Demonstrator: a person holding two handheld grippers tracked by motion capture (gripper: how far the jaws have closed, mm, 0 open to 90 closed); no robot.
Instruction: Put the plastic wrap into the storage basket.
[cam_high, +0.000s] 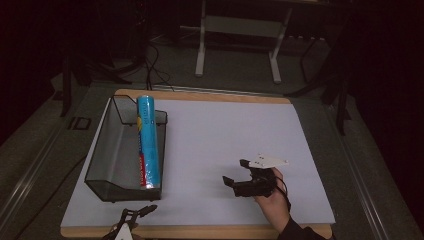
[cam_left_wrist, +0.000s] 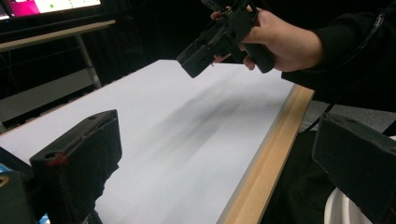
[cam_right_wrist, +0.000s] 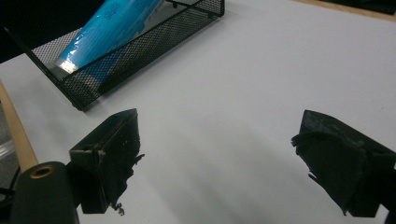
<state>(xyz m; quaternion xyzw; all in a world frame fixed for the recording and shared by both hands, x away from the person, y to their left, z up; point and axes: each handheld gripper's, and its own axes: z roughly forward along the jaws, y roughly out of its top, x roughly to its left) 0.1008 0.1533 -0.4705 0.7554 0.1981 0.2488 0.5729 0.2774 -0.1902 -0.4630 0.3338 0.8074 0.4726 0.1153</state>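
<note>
Two grippers are mine. My right gripper (cam_high: 236, 172) hangs over the white sheet (cam_high: 220, 130) near its front edge, held in my right hand (cam_high: 272, 197), with its grey plate on top. Its jaws stand wide apart with nothing but bare sheet between them, as the right gripper view shows. They point toward the mesh tray (cam_right_wrist: 140, 51), which lies well apart from them.

In the tray lies the blue tube (cam_high: 148, 142), lengthwise along the tray's right wall, its far end propped up on the rim and sticking out above it. From the right gripper view the tube (cam_right_wrist: 109, 25) slants up out of the mesh.

My left gripper (cam_high: 134, 216) sits low at the front edge of the table (cam_high: 200, 231), just before the tray's near corner. In its own view its jaws stand wide, empty, looking along the sheet (cam_left_wrist: 187, 130) and the wooden edge (cam_left_wrist: 268, 163) toward my right hand (cam_left_wrist: 285, 42) and the gripper (cam_left_wrist: 212, 42) it holds above the sheet.
</note>
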